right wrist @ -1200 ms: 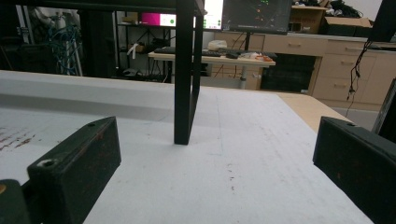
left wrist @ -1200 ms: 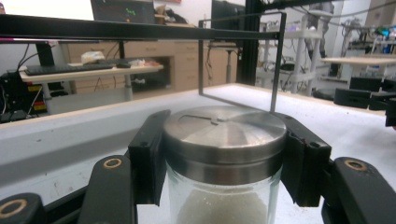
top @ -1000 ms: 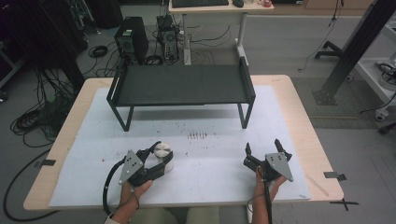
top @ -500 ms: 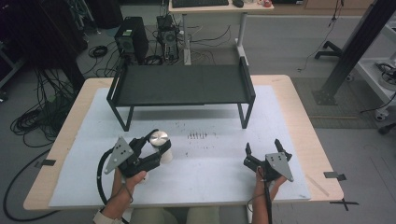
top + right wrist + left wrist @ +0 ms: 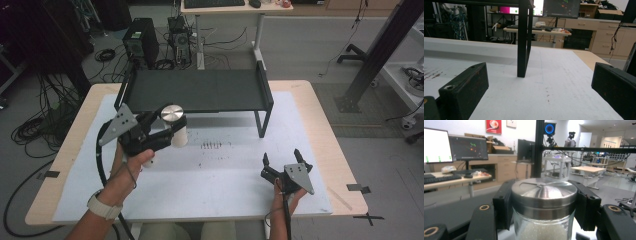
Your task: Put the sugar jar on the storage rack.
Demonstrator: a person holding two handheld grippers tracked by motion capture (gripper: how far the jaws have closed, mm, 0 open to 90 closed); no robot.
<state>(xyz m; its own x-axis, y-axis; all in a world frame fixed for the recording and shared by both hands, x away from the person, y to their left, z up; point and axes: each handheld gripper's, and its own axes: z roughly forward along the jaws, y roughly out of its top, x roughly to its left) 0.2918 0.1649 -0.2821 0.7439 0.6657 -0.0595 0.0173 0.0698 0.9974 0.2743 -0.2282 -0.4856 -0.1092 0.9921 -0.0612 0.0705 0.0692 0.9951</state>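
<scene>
High view: left gripper (image 5: 170, 131) clamps a glass jar (image 5: 175, 126); right gripper (image 5: 281, 164) jaws spread, empty.

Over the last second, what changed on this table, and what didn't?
The left gripper, shut on the glass jar, lifted it off the table and carried it forward toward the black shelf. The jar now hangs near the shelf's front edge. The right gripper stayed open, low at the near right; the shelf did not move.

The left gripper (image 5: 172, 131) is held raised, jaws clamped on a jar (image 5: 544, 205); the right gripper (image 5: 281, 161) is held low, jaws spread.
</scene>
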